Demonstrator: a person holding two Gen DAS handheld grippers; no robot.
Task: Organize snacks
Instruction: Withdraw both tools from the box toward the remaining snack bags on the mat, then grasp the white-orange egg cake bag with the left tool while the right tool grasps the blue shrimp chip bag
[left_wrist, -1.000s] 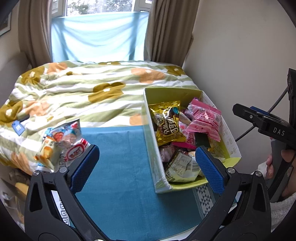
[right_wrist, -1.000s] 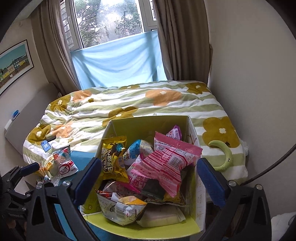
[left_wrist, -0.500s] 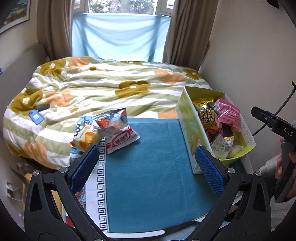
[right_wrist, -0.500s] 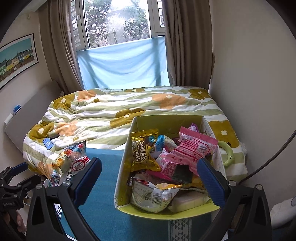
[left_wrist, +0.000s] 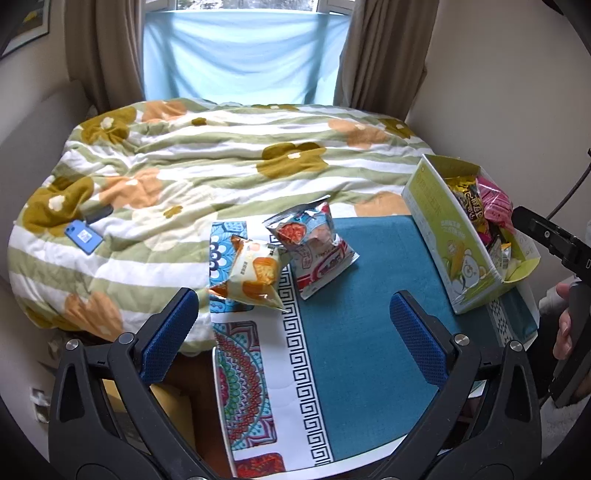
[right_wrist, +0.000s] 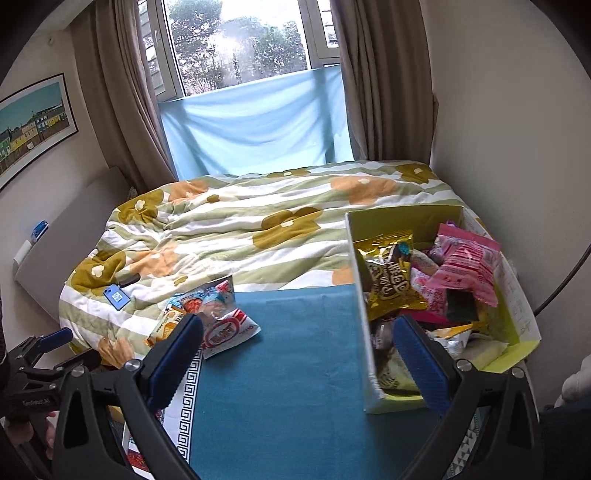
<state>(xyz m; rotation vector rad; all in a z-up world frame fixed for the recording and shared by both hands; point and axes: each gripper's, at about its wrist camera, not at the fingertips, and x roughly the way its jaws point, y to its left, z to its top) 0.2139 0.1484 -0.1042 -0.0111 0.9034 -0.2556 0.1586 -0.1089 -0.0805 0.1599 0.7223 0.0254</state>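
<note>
A yellow-green cardboard box (left_wrist: 447, 236) (right_wrist: 360, 295) full of snack packets stands on the right of a teal cloth (left_wrist: 354, 332) (right_wrist: 288, 354). A gold packet (right_wrist: 393, 277) and a pink packet (right_wrist: 469, 269) stick up inside it. Two loose packets lie on the cloth's left side: an orange-white one (left_wrist: 255, 275) (right_wrist: 166, 325) and a red-white one (left_wrist: 314, 243) (right_wrist: 221, 317). My left gripper (left_wrist: 293, 325) is open, just short of these two. My right gripper (right_wrist: 299, 354) is open over the cloth, its right finger in front of the box.
A flowered quilt (left_wrist: 207, 173) covers the bed behind the cloth, with a blue phone (left_wrist: 83, 236) lying on it. A wall runs close along the right of the box. A patterned border (left_wrist: 251, 373) edges the cloth on the left, and the table edge drops off there.
Both grippers have swung left and pulled back. The loose packets have come to the middle of the left wrist view; the box has slid to the right in both views.
</note>
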